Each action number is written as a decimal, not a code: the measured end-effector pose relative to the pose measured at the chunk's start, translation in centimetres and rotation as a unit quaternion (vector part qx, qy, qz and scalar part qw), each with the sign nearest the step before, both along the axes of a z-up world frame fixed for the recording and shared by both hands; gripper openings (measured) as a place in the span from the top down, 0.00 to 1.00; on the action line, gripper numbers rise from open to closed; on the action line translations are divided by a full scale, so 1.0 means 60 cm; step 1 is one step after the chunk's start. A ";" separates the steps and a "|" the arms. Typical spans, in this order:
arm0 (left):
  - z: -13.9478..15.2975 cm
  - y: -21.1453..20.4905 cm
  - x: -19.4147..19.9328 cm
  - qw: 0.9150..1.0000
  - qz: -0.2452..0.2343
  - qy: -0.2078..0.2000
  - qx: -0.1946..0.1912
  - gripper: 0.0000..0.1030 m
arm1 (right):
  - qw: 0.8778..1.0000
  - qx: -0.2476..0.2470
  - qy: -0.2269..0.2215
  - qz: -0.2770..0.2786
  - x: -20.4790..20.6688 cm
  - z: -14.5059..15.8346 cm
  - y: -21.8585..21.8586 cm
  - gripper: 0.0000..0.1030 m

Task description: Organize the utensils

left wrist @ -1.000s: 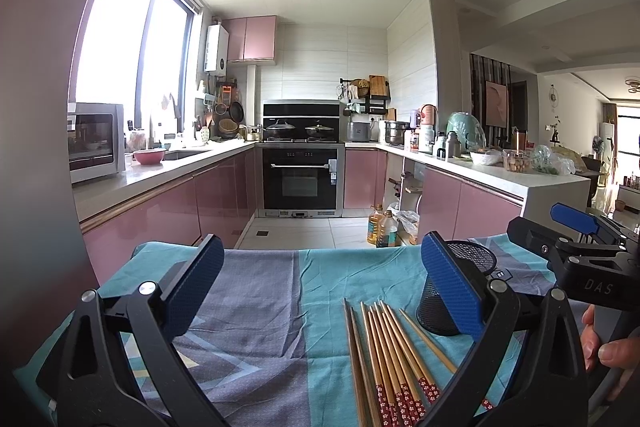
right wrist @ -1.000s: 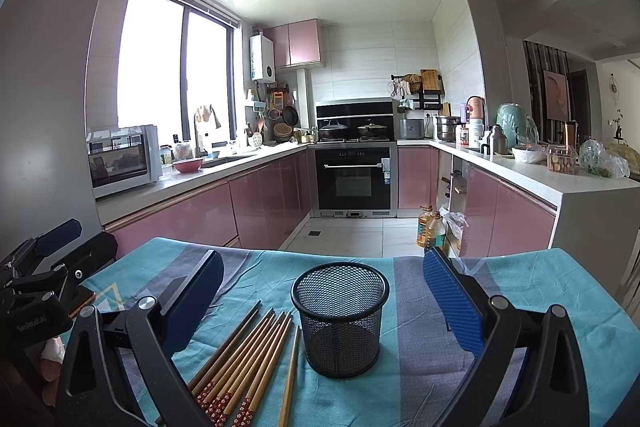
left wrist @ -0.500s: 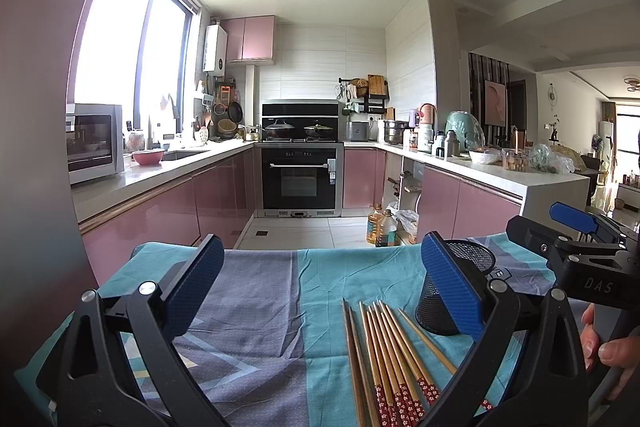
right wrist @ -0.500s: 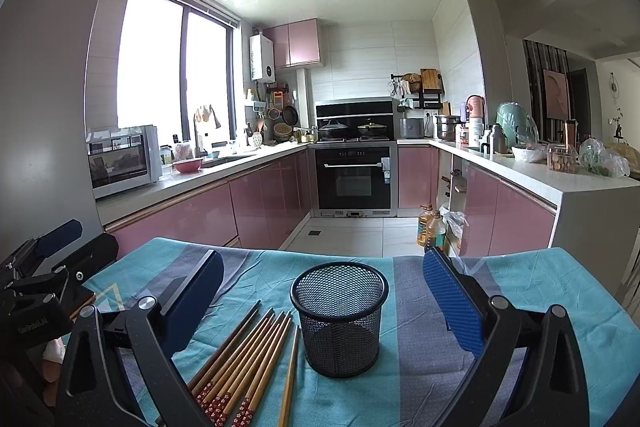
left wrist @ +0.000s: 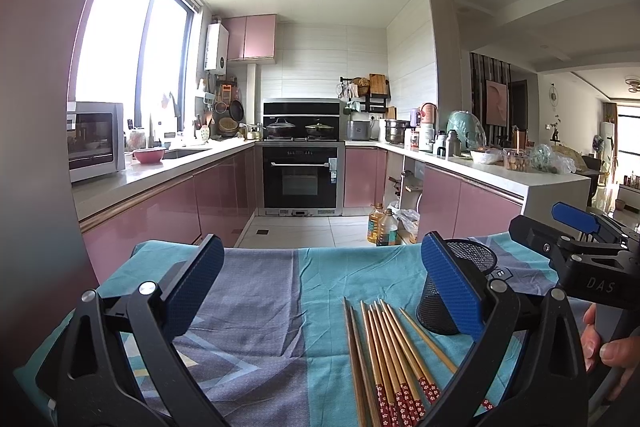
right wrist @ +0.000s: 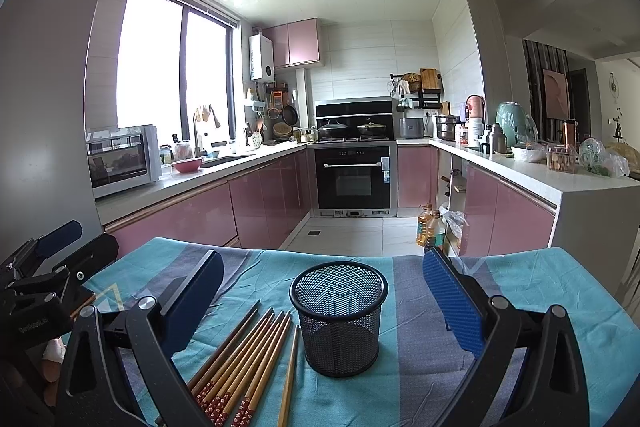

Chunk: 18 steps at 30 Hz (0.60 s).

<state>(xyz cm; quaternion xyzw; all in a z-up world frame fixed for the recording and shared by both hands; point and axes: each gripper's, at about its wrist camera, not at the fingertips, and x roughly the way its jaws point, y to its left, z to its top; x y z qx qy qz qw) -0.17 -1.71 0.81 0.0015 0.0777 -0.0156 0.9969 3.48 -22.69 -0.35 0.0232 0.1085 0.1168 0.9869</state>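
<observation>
Several wooden chopsticks (left wrist: 392, 351) with red patterned ends lie side by side on the teal and grey cloth (left wrist: 256, 311). A black mesh cup (right wrist: 338, 311) stands upright and empty just right of the chopsticks (right wrist: 248, 359). In the left wrist view the mesh cup (left wrist: 440, 307) is partly hidden behind my right finger. My left gripper (left wrist: 320, 287) hovers open over the cloth, left of the chopsticks. My right gripper (right wrist: 320, 299) is open too, its fingers either side of the cup but nearer the camera. Neither holds anything.
The cloth-covered table (right wrist: 560, 287) ends at a far edge facing a kitchen with pink cabinets (right wrist: 192, 223). Oil bottles (right wrist: 430, 229) stand on the floor beyond. The right gripper's body (left wrist: 580, 267) and a hand (left wrist: 608, 343) show at the right of the left view.
</observation>
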 end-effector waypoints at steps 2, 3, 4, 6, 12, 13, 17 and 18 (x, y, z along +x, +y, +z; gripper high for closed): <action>0.000 0.000 0.001 1.000 0.000 -0.001 0.001 0.06 | 1.000 0.000 0.000 -0.001 0.000 -0.001 0.000 0.06; 0.000 0.000 0.000 1.000 0.000 0.000 0.000 0.06 | 1.000 0.000 -0.001 -0.001 0.000 -0.001 0.000 0.06; 0.000 0.000 0.001 1.000 0.000 0.000 0.000 0.06 | 1.000 0.000 0.000 0.000 0.001 -0.001 -0.001 0.06; 0.000 0.000 0.000 1.000 0.000 0.000 0.000 0.06 | 1.000 0.000 0.000 0.000 0.001 -0.001 0.000 0.06; 0.000 -0.001 0.001 1.000 0.000 0.000 0.000 0.06 | 1.000 0.000 0.000 -0.001 0.000 -0.002 -0.001 0.06; 0.000 -0.001 0.001 1.000 0.000 0.000 0.000 0.06 | 1.000 0.000 0.000 -0.001 0.000 -0.002 -0.001 0.06; 0.000 -0.001 0.000 1.000 0.000 0.000 0.000 0.06 | 1.000 0.002 0.000 -0.001 0.000 -0.003 0.001 0.06; -0.002 0.001 -0.001 1.000 0.000 0.000 0.000 0.06 | 1.000 0.002 0.000 -0.001 -0.001 -0.004 0.000 0.06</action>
